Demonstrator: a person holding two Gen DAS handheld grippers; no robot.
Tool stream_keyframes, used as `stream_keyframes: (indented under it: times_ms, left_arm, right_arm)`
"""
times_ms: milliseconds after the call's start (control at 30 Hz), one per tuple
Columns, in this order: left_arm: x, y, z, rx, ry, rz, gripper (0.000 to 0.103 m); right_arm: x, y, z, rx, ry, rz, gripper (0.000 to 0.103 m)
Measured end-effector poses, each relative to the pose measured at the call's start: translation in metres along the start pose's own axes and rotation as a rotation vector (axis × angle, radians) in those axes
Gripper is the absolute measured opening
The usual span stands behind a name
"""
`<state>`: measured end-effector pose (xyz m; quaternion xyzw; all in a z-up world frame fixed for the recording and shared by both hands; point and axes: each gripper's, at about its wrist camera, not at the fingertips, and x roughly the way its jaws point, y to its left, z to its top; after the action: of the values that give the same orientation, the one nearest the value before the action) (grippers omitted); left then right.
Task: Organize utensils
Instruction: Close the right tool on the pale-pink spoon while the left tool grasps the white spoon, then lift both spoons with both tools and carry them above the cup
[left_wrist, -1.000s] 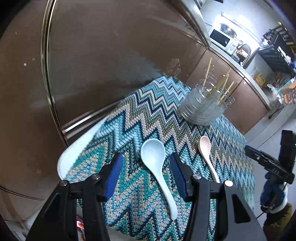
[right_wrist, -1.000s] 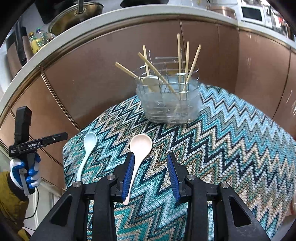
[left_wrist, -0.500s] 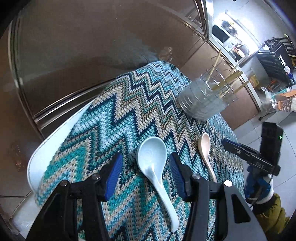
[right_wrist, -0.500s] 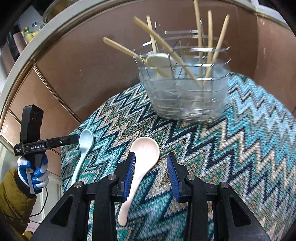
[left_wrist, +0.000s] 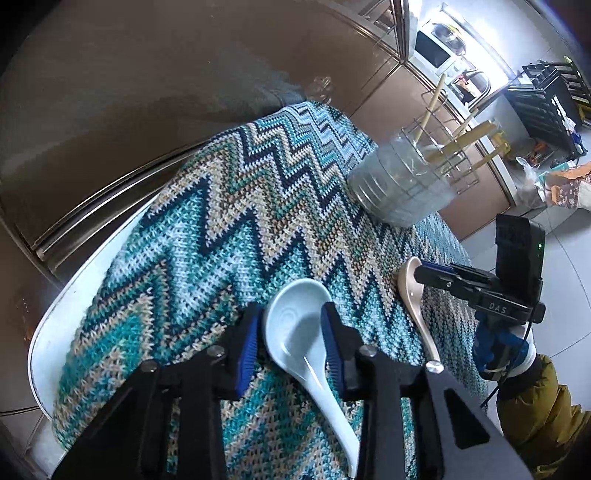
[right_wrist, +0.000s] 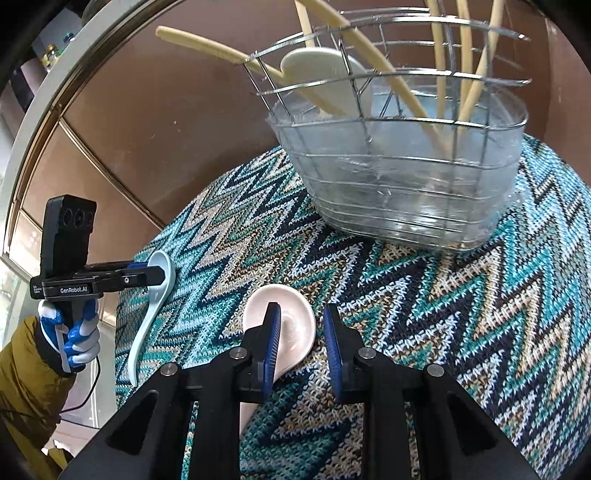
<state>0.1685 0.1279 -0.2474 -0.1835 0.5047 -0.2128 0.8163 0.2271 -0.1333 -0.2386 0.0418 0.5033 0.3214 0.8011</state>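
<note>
Lengthwise, both spoons (left_wrist: 295, 332) (right_wrist: 291, 325) point bowls toward the basket (right_wrist: 406, 177)

Both grippers have dropped in low over the cloth (left_wrist: 229, 221) and the jaws have just been closing. The left gripper (left_wrist: 291, 343) now has its pads tight against the bowl of the blue spoon (left_wrist: 295, 332), where before they stood wide of it. The right gripper (right_wrist: 301, 343) has narrowed around the pink spoon (right_wrist: 291, 325), left pad over the bowl, right pad beside it. The basket (right_wrist: 402, 177) looms much larger.
</note>
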Motion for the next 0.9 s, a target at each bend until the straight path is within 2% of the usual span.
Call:
stream_keyframes:
  times_ms: [133,267,600,900]
  left_arm:
    - [0.003,-0.002,0.001,0.009,0.009,0.038,0.017]
    - [0.005,-0.006,0.001,0.026,0.011,0.072,0.011]
    - [0.001,-0.016,0.0,0.035,-0.014,0.131,0.009]
    - [-0.018,-0.033,-0.002,0.036,-0.065,0.139,0.009]
  right_arm:
    - [0.007,-0.001,0.002,-0.018,0.015,0.014,0.018]
    - [0.014,-0.001,0.003,-0.037,0.031,0.004,0.011]
    - [0.0,0.006,0.001,-0.071,0.0,-0.067,0.006]
    - [-0.036,0.015,-0.011,-0.076,-0.063,-0.126,0.006]
